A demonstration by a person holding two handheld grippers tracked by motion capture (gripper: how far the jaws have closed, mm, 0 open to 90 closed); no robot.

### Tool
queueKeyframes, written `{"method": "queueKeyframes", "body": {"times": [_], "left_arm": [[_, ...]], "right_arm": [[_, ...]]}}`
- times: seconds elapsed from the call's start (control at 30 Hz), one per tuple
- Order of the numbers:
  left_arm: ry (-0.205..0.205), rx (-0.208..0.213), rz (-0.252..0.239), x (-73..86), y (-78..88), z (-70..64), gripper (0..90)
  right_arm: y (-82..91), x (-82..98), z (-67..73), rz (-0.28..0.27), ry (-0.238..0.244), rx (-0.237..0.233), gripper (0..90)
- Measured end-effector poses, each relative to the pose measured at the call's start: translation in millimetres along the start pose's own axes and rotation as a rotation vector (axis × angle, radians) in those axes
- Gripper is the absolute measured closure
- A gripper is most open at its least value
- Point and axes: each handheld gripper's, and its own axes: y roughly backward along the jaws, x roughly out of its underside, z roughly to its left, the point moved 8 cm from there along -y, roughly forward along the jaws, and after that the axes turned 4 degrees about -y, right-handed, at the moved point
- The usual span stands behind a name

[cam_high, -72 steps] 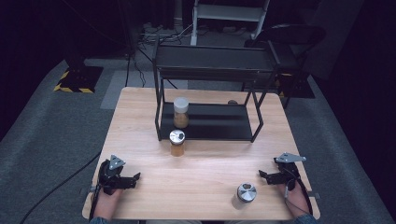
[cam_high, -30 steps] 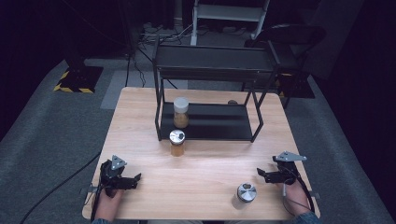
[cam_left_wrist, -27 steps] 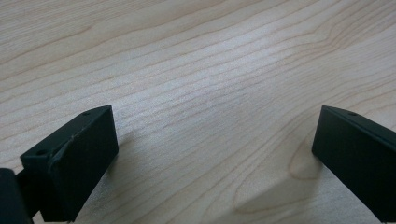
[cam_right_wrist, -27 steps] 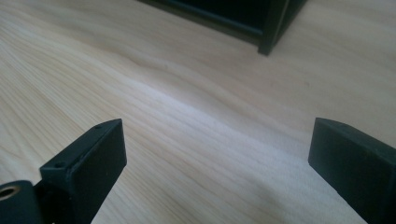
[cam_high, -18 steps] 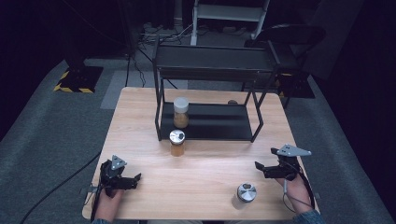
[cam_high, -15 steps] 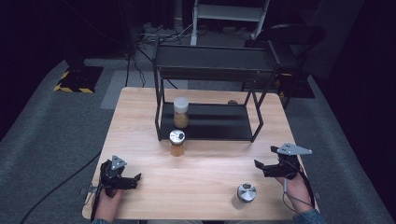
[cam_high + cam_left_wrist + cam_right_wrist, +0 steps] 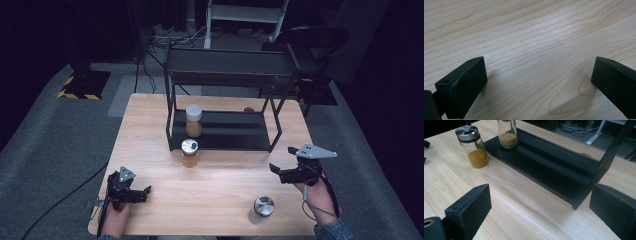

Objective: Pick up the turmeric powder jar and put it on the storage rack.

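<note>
- Judging by the layout, the work is stocking the rack (image 7: 227, 131) with spice jars, and it looks about one third done.
- One white-capped jar (image 7: 193, 120) stands on the rack's lower shelf, at its left end.
- A steel-capped jar (image 7: 189, 153) of orange powder waits upright on the table (image 7: 220, 190), just in front of the shelf edge.
- A third jar (image 7: 263, 207) stands near the table's front edge, close to the right gripper (image 7: 280, 172) but apart from it.
- The right gripper hovers above the table, jaws spread wide and empty, pointing toward the rack.
- The left gripper (image 7: 140, 192) rests low at the front left corner, jaws wide apart over bare wood, holding nothing.
- Left to do, as I read it: both table jars need lifting onto the shelf; neither is gripped yet.
</note>
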Motion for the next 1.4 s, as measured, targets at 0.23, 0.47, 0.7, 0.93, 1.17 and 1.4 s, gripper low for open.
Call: {"method": "queueKeyframes", "body": {"times": [0.23, 0.47, 0.7, 0.93, 1.17, 1.4], "left_arm": [[0.0, 0.0, 0.0, 0.0, 0.0, 0.0, 0.2], [0.0, 0.0, 0.0, 0.0, 0.0, 0.1, 0.2], [0.0, 0.0, 0.0, 0.0, 0.0, 0.0, 0.2], [0.0, 0.0, 0.0, 0.0, 0.0, 0.0, 0.2], [0.0, 0.0, 0.0, 0.0, 0.0, 0.0, 0.2], [0.0, 0.0, 0.0, 0.0, 0.0, 0.0, 0.2]], "right_arm": [[0.5, -23.0, 9.9, 0.007, 0.026, 0.004, 3.7], [-7.8, -42.3, 20.2, 0.021, 0.057, -0.021, 3.7], [-16.4, -59.8, 30.9, 0.037, 0.083, -0.045, 3.7], [-28.8, -73.5, 44.7, 0.036, 0.093, -0.08, 3.7], [-49.3, -80.3, 60.8, 0.066, 0.116, -0.118, 3.7], [-68.3, -88.3, 73.7, 0.077, 0.128, -0.142, 3.7]]}}
